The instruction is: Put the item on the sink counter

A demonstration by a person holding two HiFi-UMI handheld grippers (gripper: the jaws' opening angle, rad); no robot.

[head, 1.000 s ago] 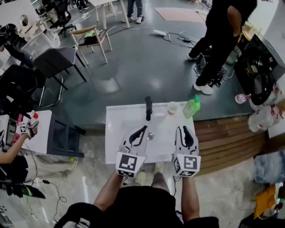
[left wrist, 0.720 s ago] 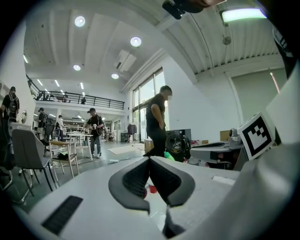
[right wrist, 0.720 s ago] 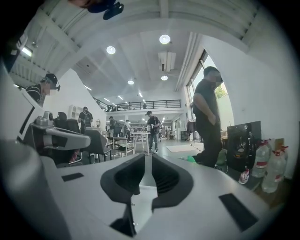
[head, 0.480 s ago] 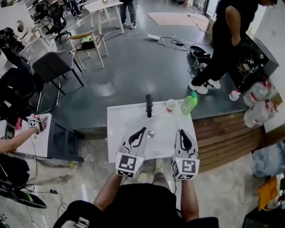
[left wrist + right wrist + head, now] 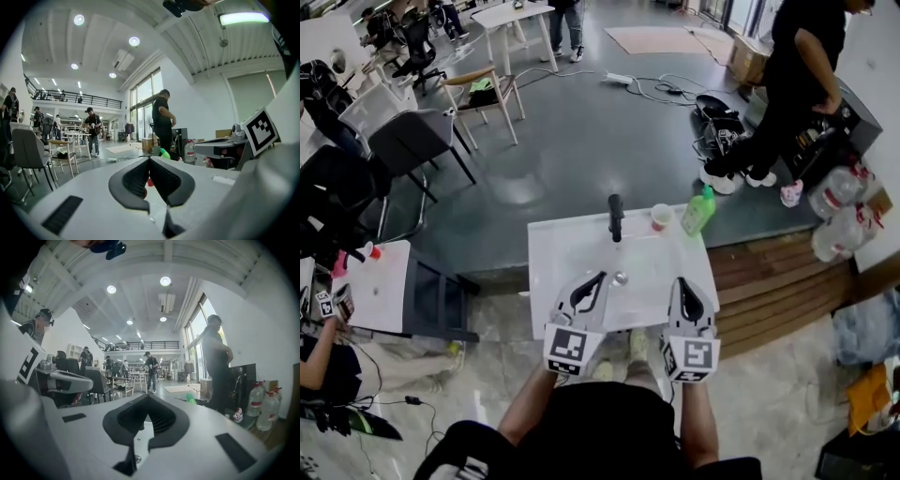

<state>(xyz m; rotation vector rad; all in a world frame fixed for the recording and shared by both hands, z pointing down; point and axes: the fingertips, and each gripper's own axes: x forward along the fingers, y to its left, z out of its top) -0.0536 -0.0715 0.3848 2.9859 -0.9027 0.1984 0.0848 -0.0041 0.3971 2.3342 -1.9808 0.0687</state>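
In the head view, the white sink counter point(image 5: 558, 253) carries a black faucet point(image 5: 615, 216), a small cup point(image 5: 662, 217) and a green bottle point(image 5: 698, 211) along its far edge, with a drain point(image 5: 621, 277) in the basin. My left gripper point(image 5: 602, 275) hovers over the basin's near side, close to the drain, its tips together and nothing held. My right gripper point(image 5: 682, 279) is over the counter's near right part, shut and empty. In the left gripper view the left gripper point(image 5: 149, 158) has its pads meeting. The right gripper point(image 5: 149, 395) looks the same in the right gripper view.
A person in black point(image 5: 792, 84) stands beyond the counter at the right, near large water bottles point(image 5: 836, 220). Wooden steps point(image 5: 769, 281) lie right of the counter. A dark cabinet point(image 5: 441, 295) and a white table point(image 5: 380, 281) stand to the left, with chairs point(image 5: 412, 131) farther back.
The right gripper's jaws have come together. Both grippers stay over the counter's near edge. The person in black has stepped to the right, and the head view has shifted a little.
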